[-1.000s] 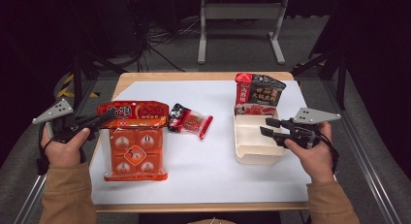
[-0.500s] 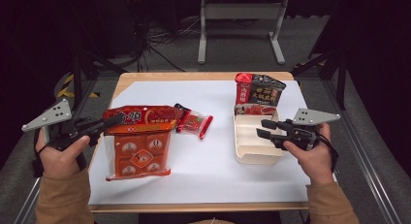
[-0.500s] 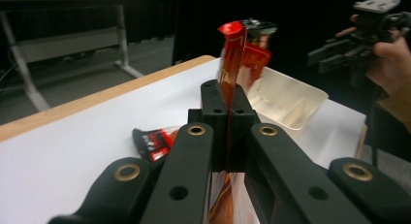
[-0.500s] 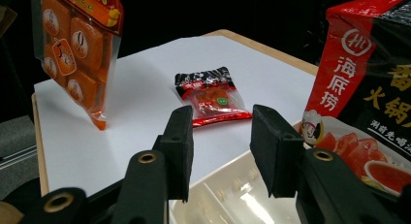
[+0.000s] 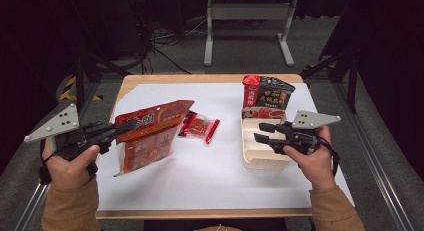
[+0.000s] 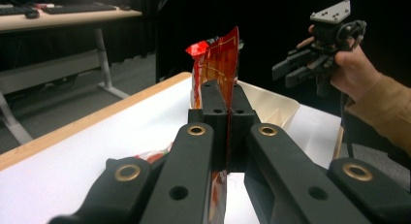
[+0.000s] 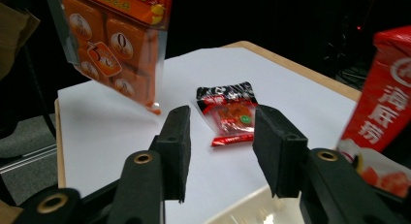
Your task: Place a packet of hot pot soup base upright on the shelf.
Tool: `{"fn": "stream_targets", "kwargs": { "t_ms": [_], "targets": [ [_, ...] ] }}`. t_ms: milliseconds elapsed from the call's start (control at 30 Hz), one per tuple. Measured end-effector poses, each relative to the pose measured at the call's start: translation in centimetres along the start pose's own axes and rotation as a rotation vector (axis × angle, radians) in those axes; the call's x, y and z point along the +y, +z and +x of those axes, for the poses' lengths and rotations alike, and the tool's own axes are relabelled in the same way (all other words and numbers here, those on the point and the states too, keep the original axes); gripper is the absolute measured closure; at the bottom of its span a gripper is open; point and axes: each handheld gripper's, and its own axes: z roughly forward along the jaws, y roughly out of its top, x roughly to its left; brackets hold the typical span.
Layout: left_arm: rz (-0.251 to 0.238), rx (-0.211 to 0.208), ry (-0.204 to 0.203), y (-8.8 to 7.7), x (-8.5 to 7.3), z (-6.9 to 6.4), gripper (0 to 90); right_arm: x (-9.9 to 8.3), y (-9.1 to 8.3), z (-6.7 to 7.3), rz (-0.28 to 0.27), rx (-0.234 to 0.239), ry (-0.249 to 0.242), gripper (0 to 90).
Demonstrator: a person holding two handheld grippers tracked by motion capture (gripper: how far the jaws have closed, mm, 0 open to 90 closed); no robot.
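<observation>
My left gripper [image 5: 120, 129] is shut on the top edge of a large orange snack bag [image 5: 150, 136], which hangs tilted with its lower end close to the white sheet. In the left gripper view the jaws [image 6: 226, 95] pinch the bag's seam [image 6: 218, 54]. My right gripper [image 5: 261, 132] hovers open over a beige tray [image 5: 260, 161]; its jaws have just been opening, with nothing between them. The right gripper view looks past the jaws [image 7: 220, 136] at a small red packet [image 7: 230, 112] lying flat mid-table, with the orange bag [image 7: 116, 40] hanging at upper left.
A red and black package [image 5: 267, 93] stands behind the tray at the back right. The small red packet [image 5: 200, 127] lies between the bag and the tray. A white sheet [image 5: 215, 176] covers the wooden table; dark floor and stands surround it.
The left gripper has raised the orange bag from lying flat to hanging tilted and drawn it slightly left. The right gripper has shifted a little left over the tray, its jaws slightly wider.
</observation>
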Motion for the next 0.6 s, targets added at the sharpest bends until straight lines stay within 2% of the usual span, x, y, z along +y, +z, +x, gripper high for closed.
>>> {"fn": "stream_targets", "kwargs": {
  "t_ms": [133, 267, 367, 600],
  "targets": [
    [-0.014, -0.020, 0.006, 0.9, 0.1, -0.4, 90.0, 0.7, 1.3, 0.8, -0.020, 0.024, -0.022, 49.0],
    [-0.025, -0.073, 0.022, 2.2, 0.2, -1.0, 90.0, 1.8, 2.6, 1.6, -0.051, 0.064, -0.043, 44.3],
    [-0.031, -0.106, 0.019, 2.9, 0.2, -1.2, 90.0, 2.6, 3.2, 2.1, -0.057, 0.079, -0.063, 41.8],
    [-0.030, -0.151, 0.030, 4.3, 0.4, -1.9, 90.0, 3.5, 4.2, 2.4, -0.080, 0.095, -0.079, 36.2]
  ]
}}
